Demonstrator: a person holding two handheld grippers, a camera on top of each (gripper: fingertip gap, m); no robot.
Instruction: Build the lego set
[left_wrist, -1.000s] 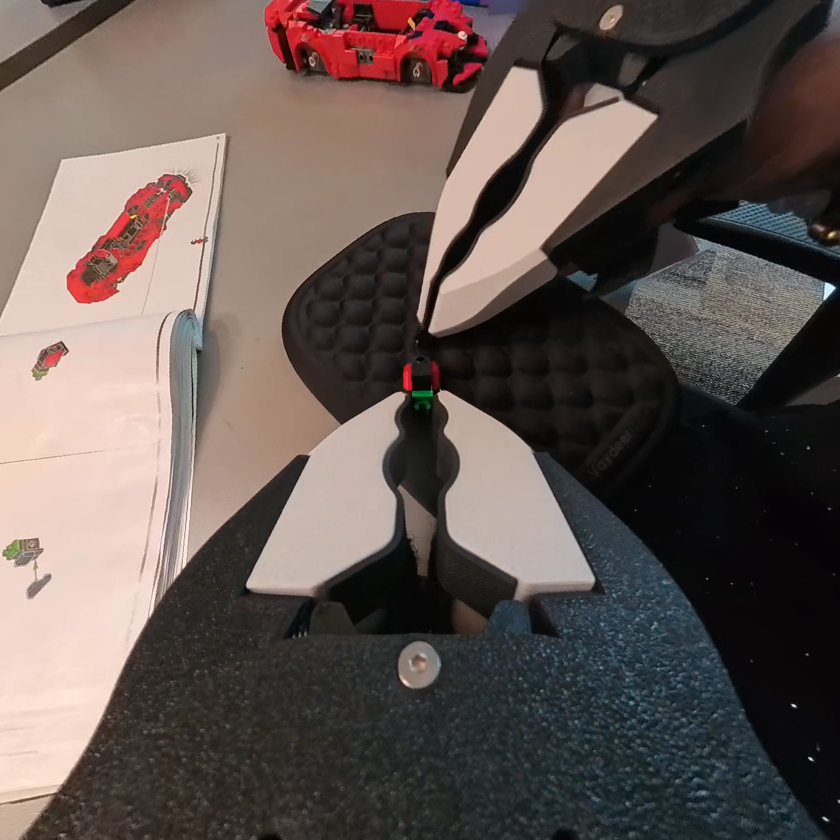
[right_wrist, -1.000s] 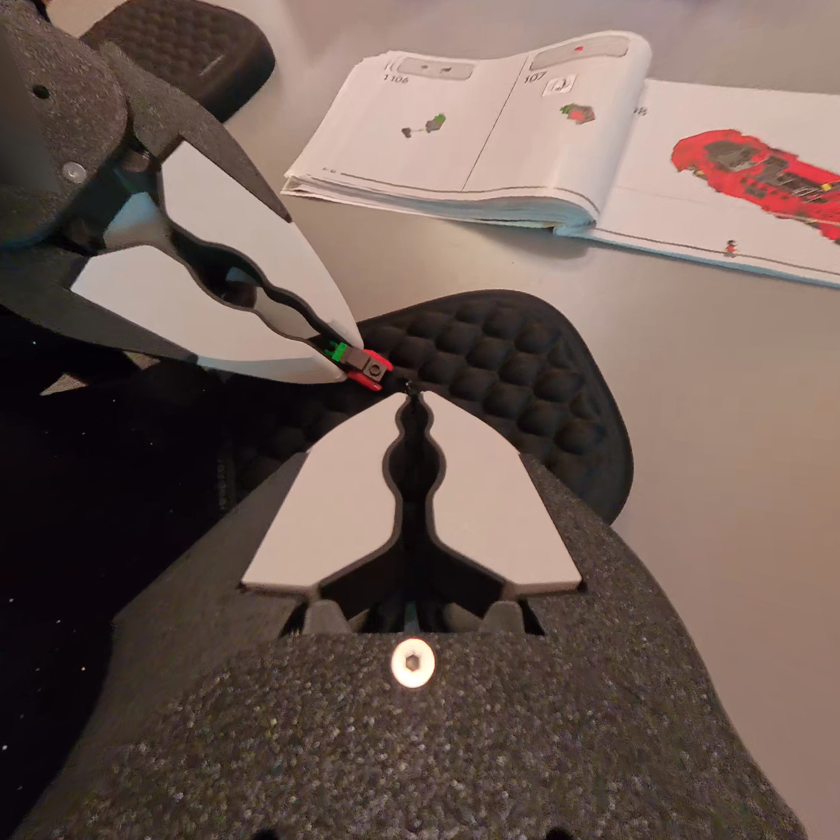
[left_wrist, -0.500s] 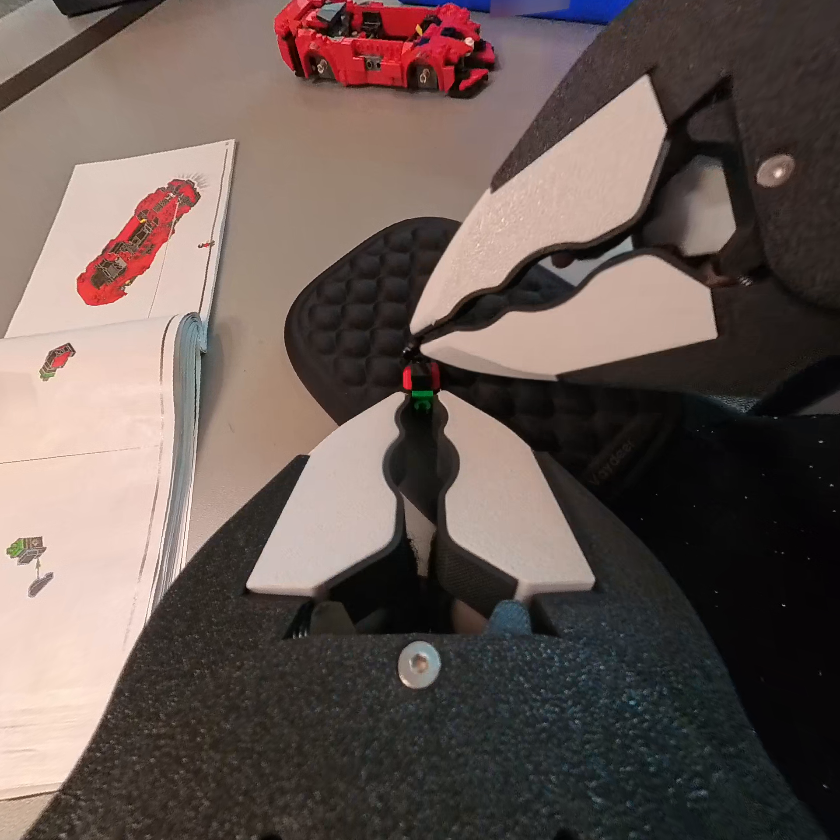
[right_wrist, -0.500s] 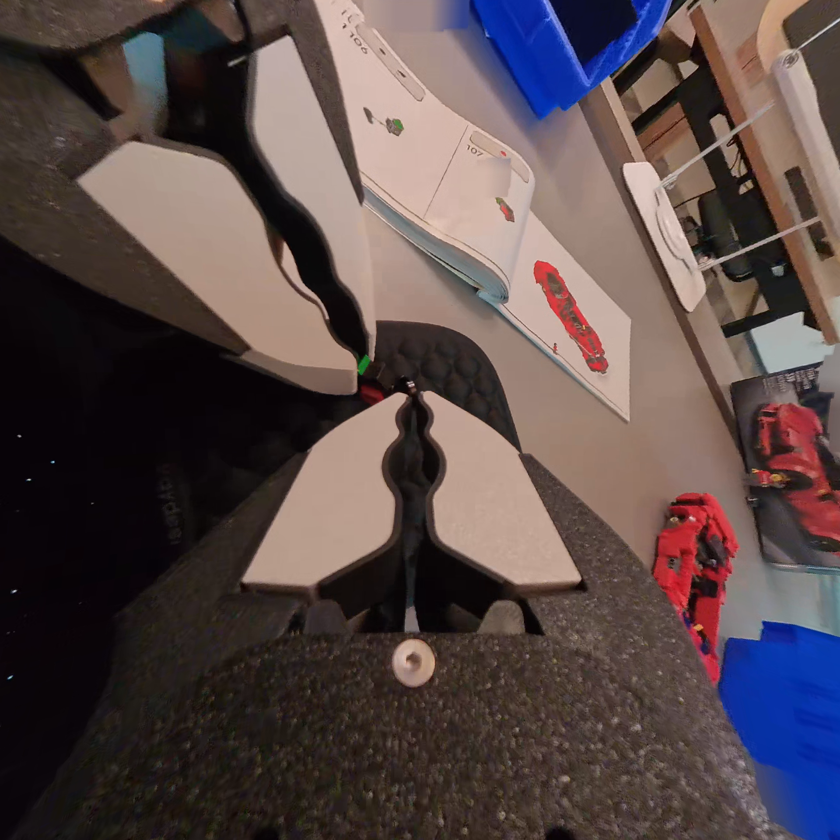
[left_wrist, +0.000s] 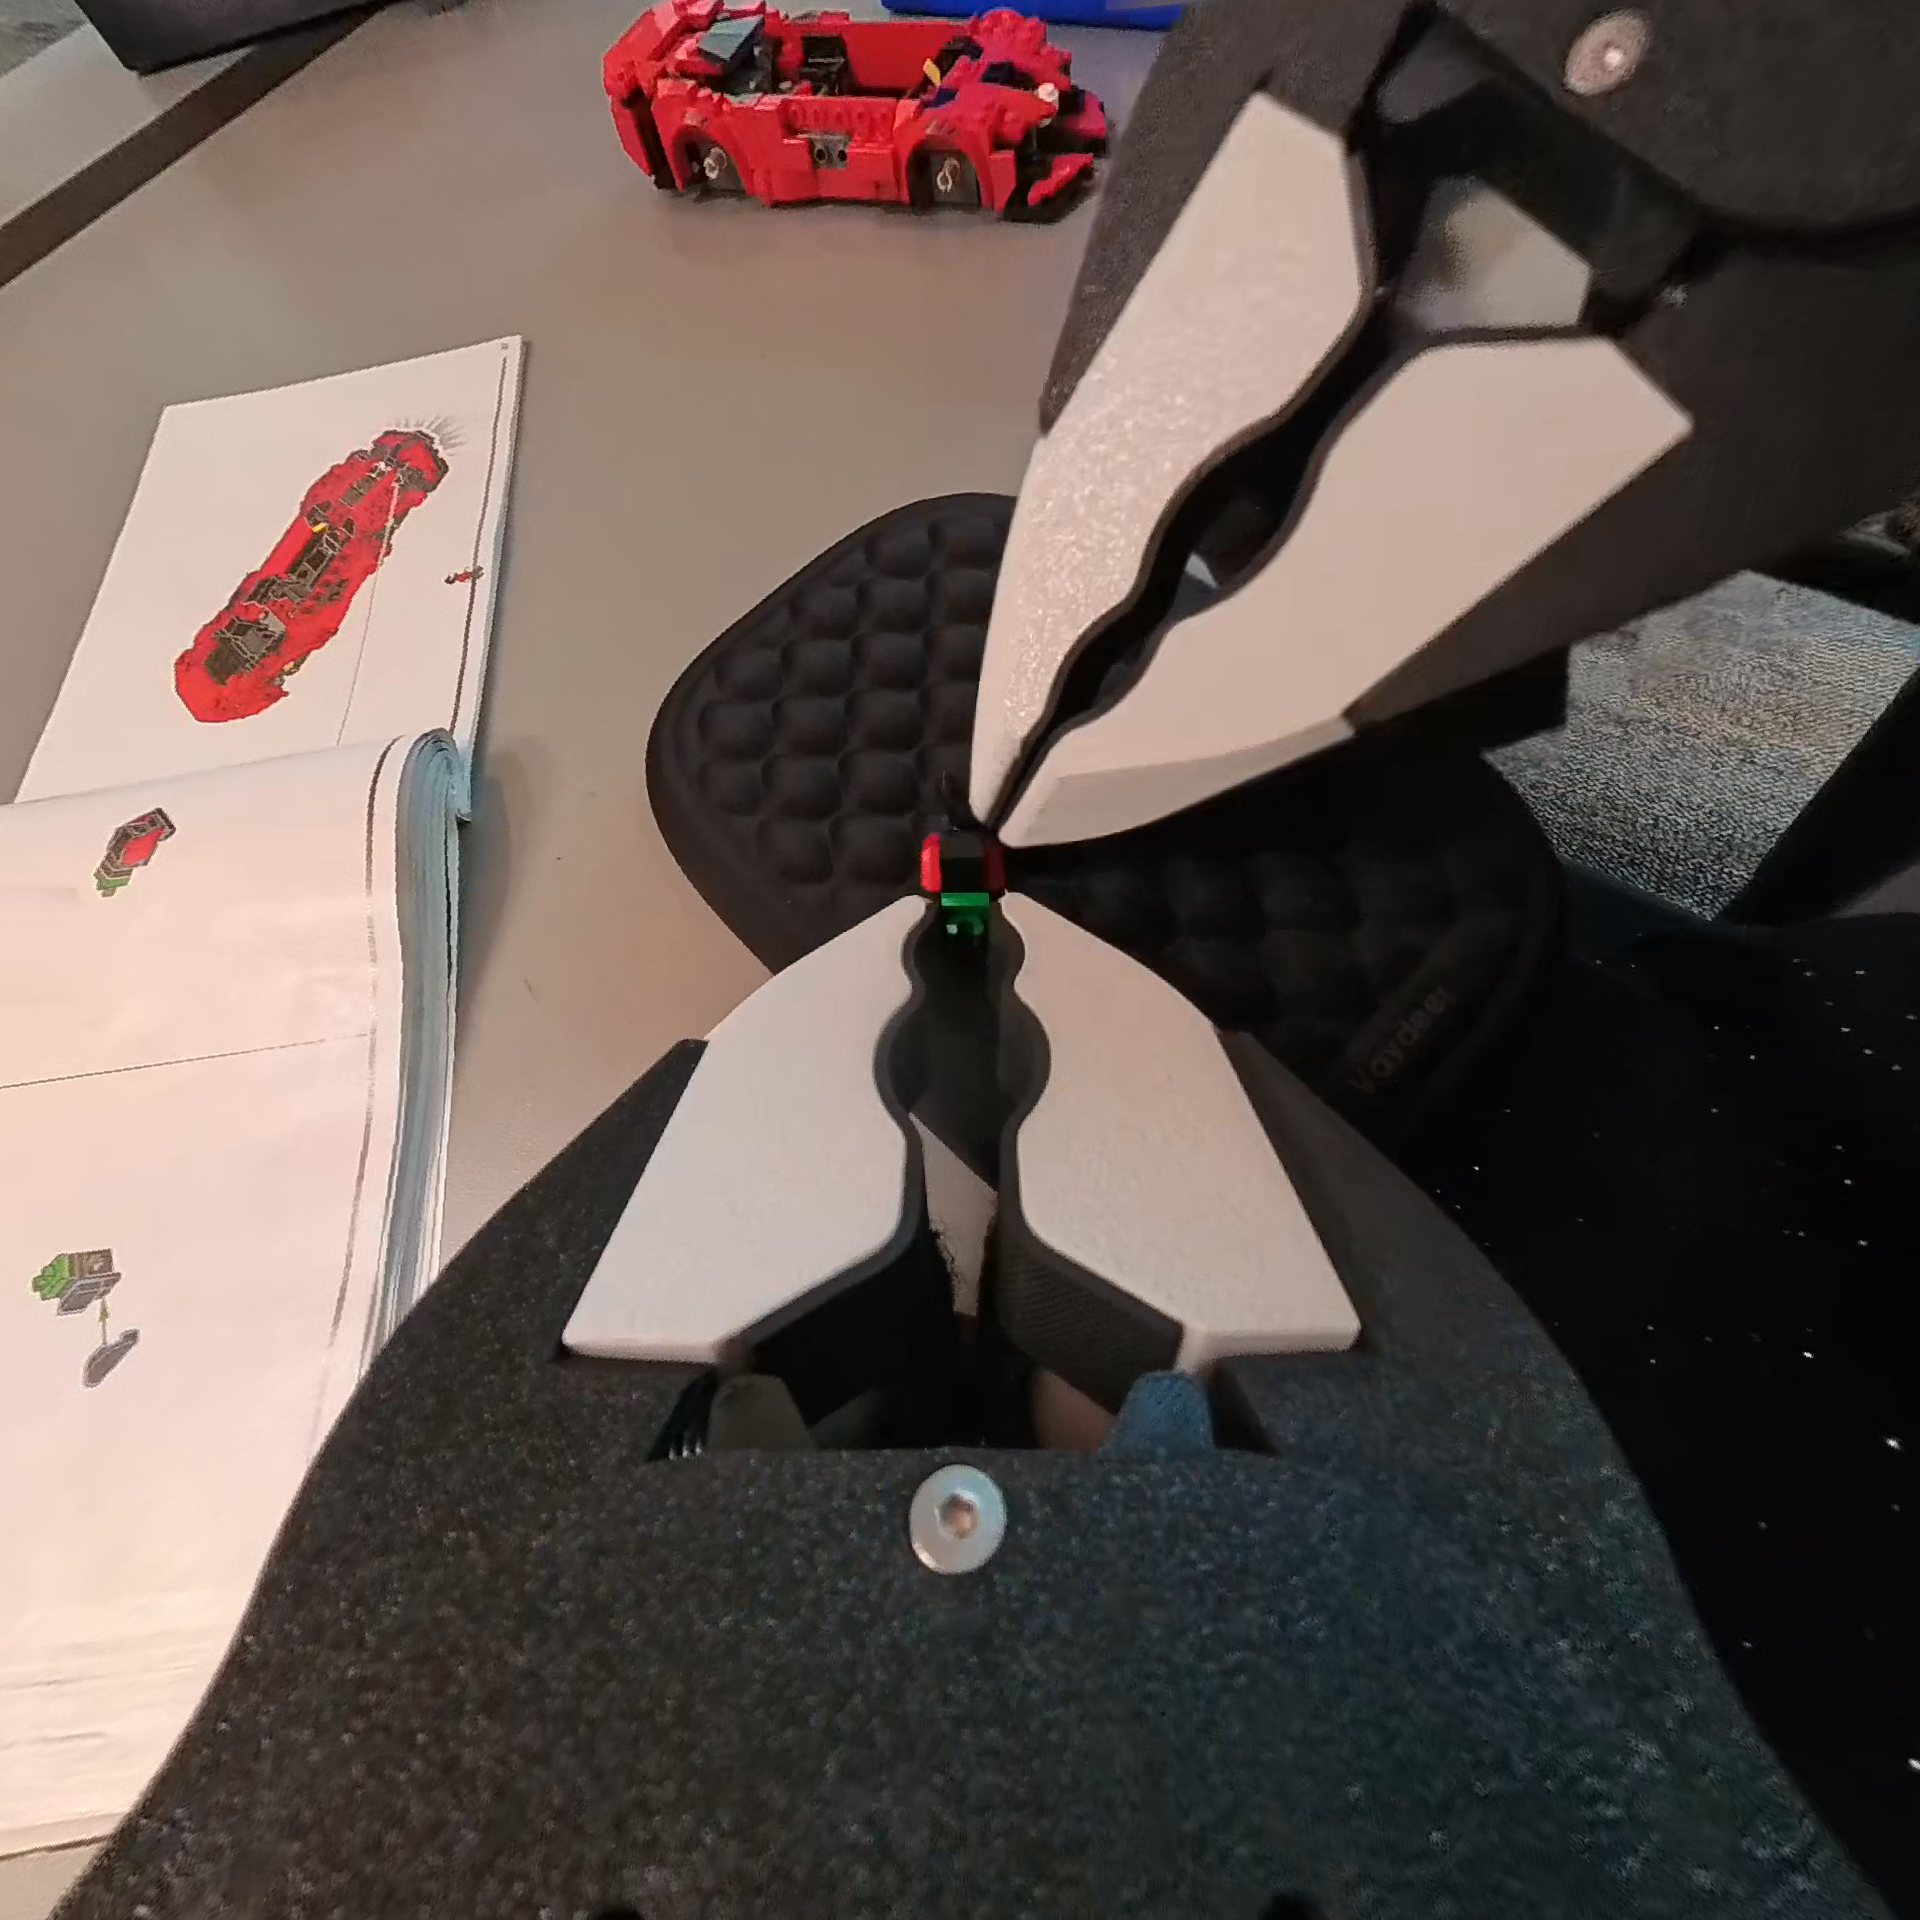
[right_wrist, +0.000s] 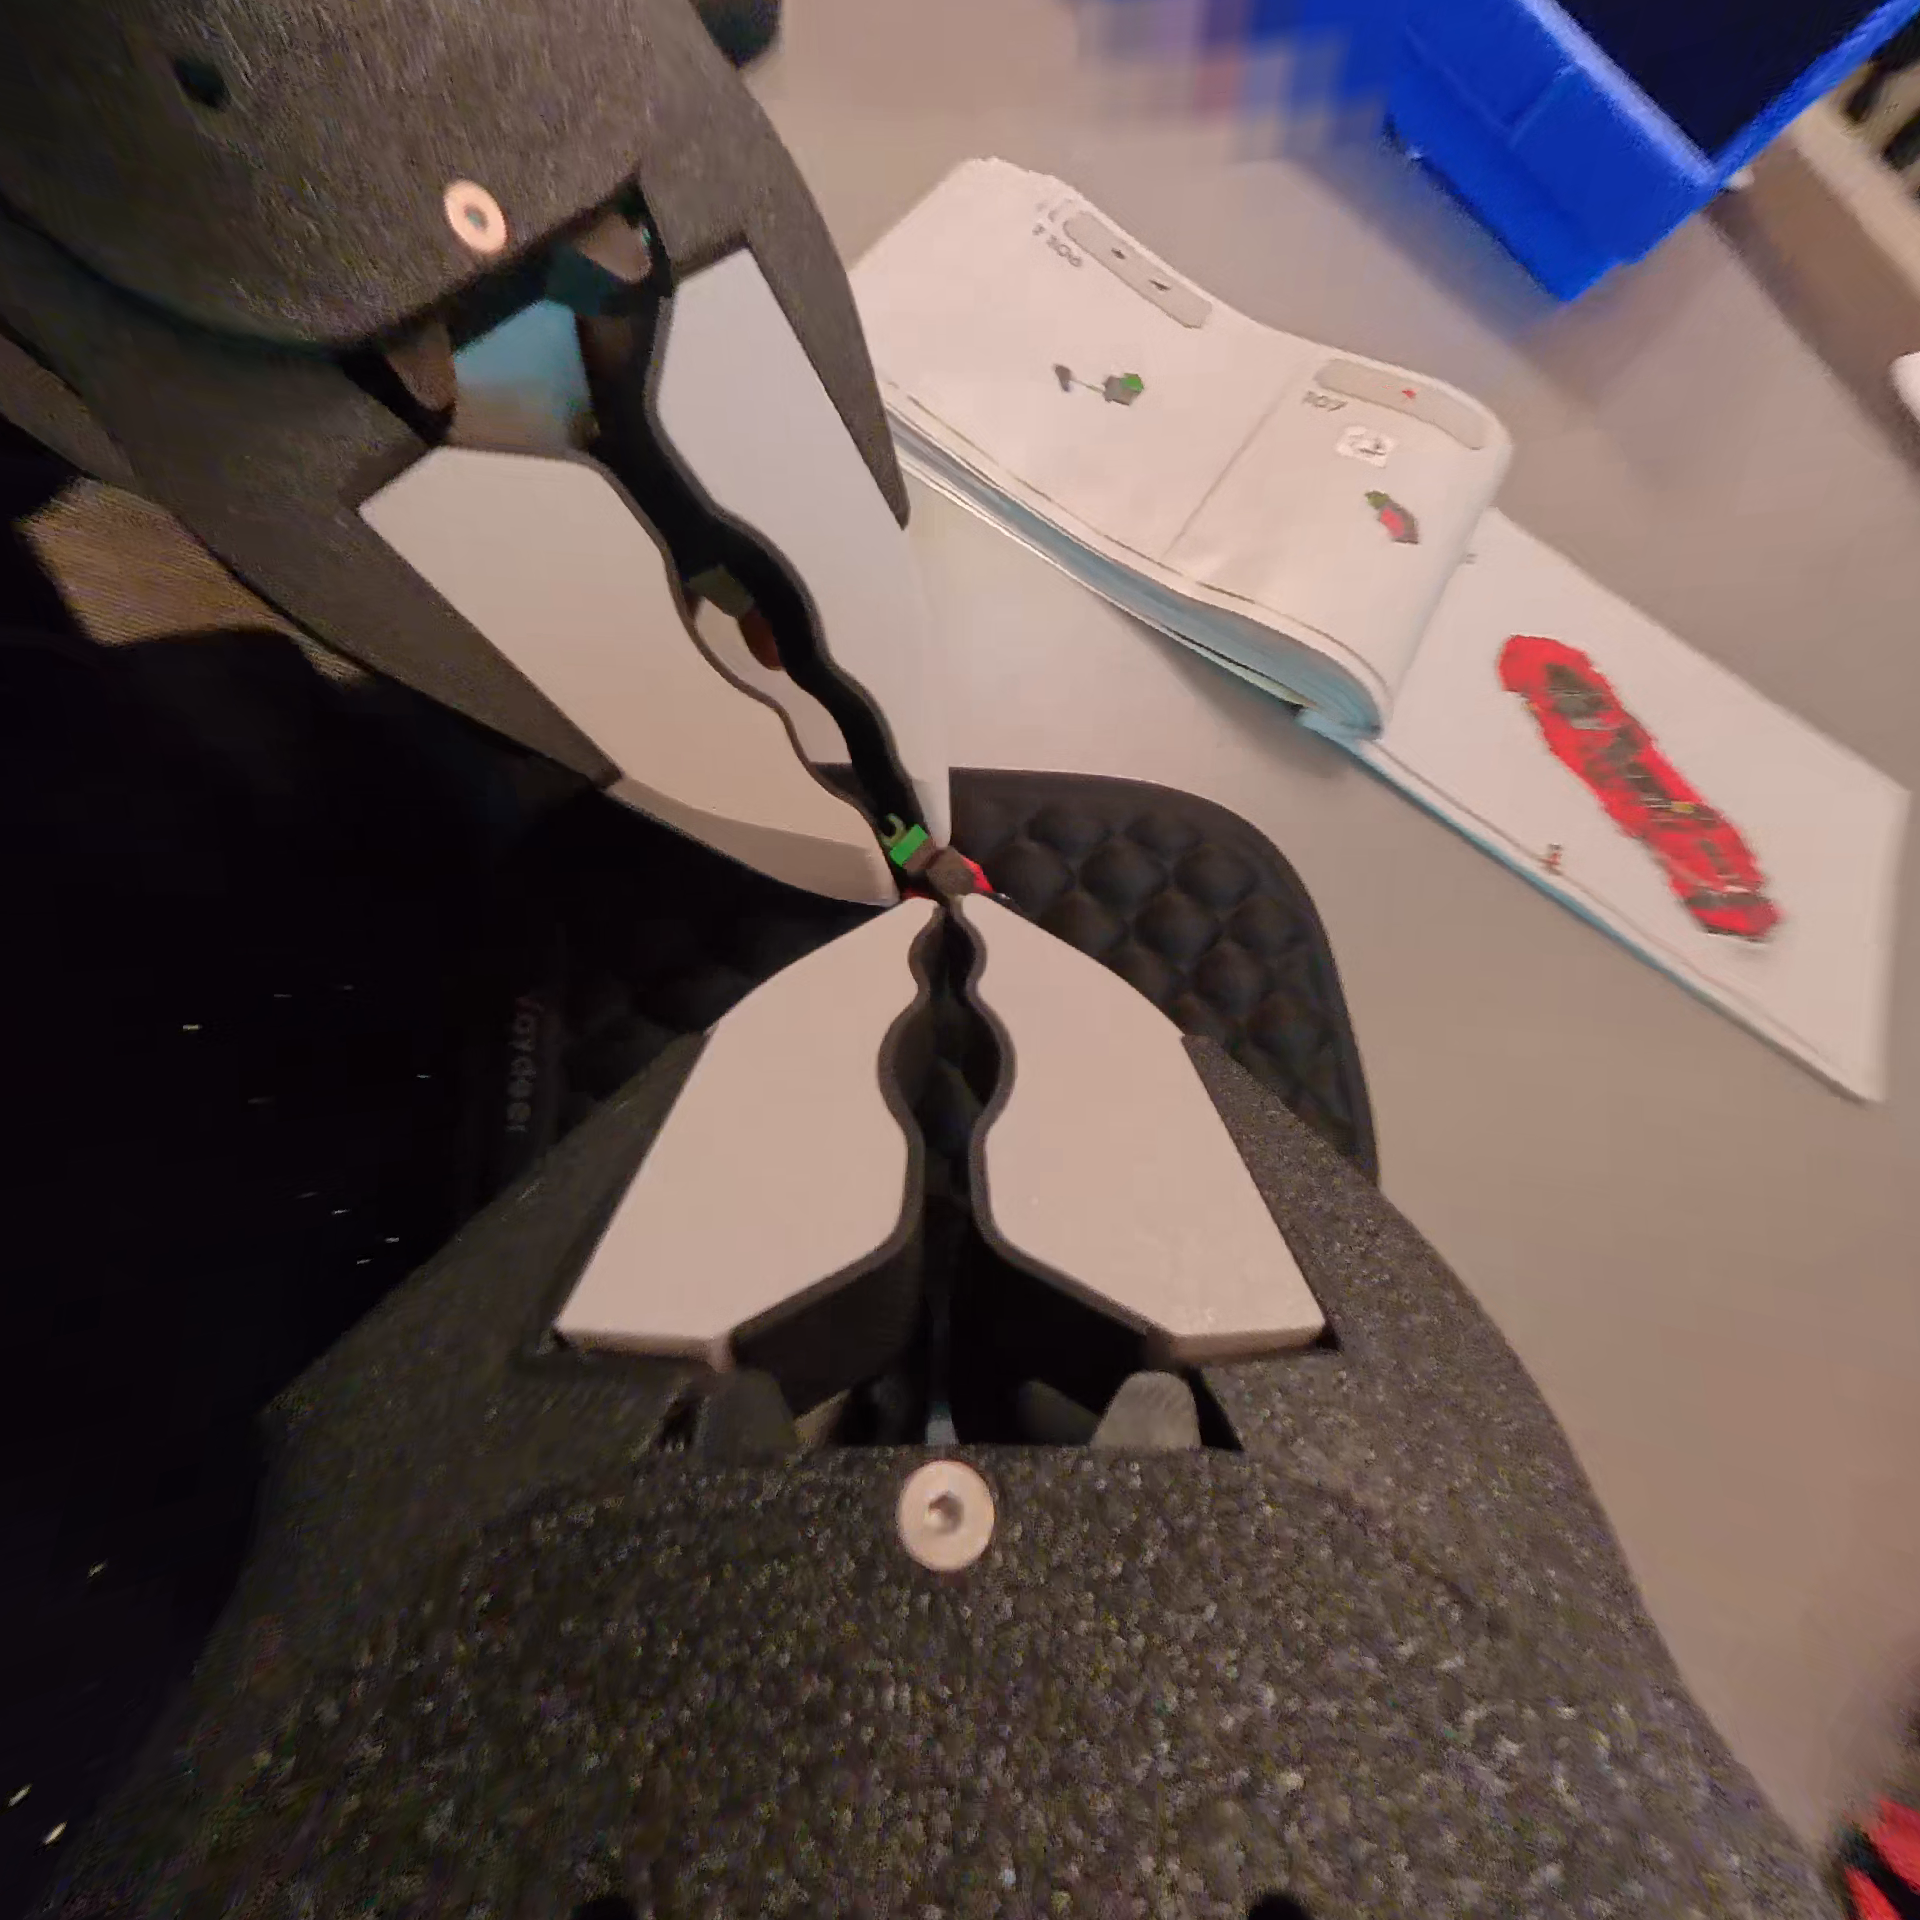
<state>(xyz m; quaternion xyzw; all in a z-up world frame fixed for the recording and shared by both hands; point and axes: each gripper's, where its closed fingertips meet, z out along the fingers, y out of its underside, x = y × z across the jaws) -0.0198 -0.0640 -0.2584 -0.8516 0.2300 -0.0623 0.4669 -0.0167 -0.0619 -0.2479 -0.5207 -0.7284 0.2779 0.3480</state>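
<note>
Right gripper (left_wrist: 995, 826) has swung upright onto left gripper's (left_wrist: 961, 914) brick (red-green) (left_wrist: 963, 876)

office: grey desk (left_wrist: 727, 343), wrist rest (left_wrist: 831, 707)

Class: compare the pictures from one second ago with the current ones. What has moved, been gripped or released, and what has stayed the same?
The right gripper rolled and swung round; its tips now meet the small red, black and green lego piece from the right. Nothing was released. The left gripper stays shut on the piece above the black cushion; the instruction booklet and red lego car lie unmoved.
</note>
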